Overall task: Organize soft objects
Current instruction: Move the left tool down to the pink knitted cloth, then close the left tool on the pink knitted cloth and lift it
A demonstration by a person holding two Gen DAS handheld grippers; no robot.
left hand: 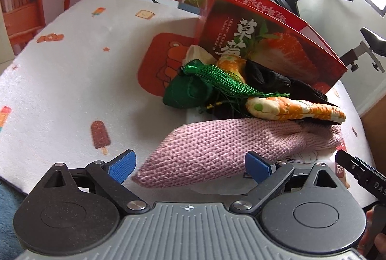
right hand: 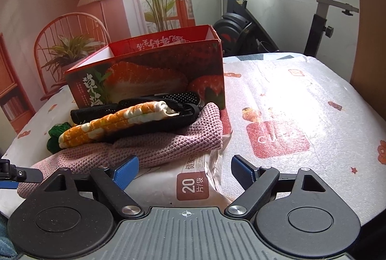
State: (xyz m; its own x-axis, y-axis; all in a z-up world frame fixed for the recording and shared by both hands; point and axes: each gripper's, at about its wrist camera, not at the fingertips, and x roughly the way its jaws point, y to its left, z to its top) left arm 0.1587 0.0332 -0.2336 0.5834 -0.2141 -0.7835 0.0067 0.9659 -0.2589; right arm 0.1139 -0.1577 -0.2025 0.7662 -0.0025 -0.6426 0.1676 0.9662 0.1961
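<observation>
Pink knit, one piece [left hand: 217,154], lying lower centre of the left wrist view, spreading between the wide-standing blue pads of the left gripper [left hand: 190,168] without being pinched. Piling on top and behind it, toward the frame's middle: two orange-and-cream stuffed shapes, the nearer one [left hand: 294,109] lying across the knit's far edge, the other [left hand: 230,64] poking up behind; one green pouch with a tassel [left hand: 185,91]; one black mesh item [left hand: 265,79], possibly more than one piece, hard telling. Leaning against all this, one red strawberry box [right hand: 149,74], upper centre of the right wrist view, standing open-topped and, as far as its inside is showing, looking empty.

Judging from that, sorting barely starting: every soft thing lying outside the box, nothing stowed.

Hovering low in the right wrist view, the right gripper [right hand: 185,172], also gaping wide and gripping nothing, facing one white plastic packet [right hand: 193,178] tucked under the knit's edge. Covering the table, one printed cloth [right hand: 301,115].
</observation>
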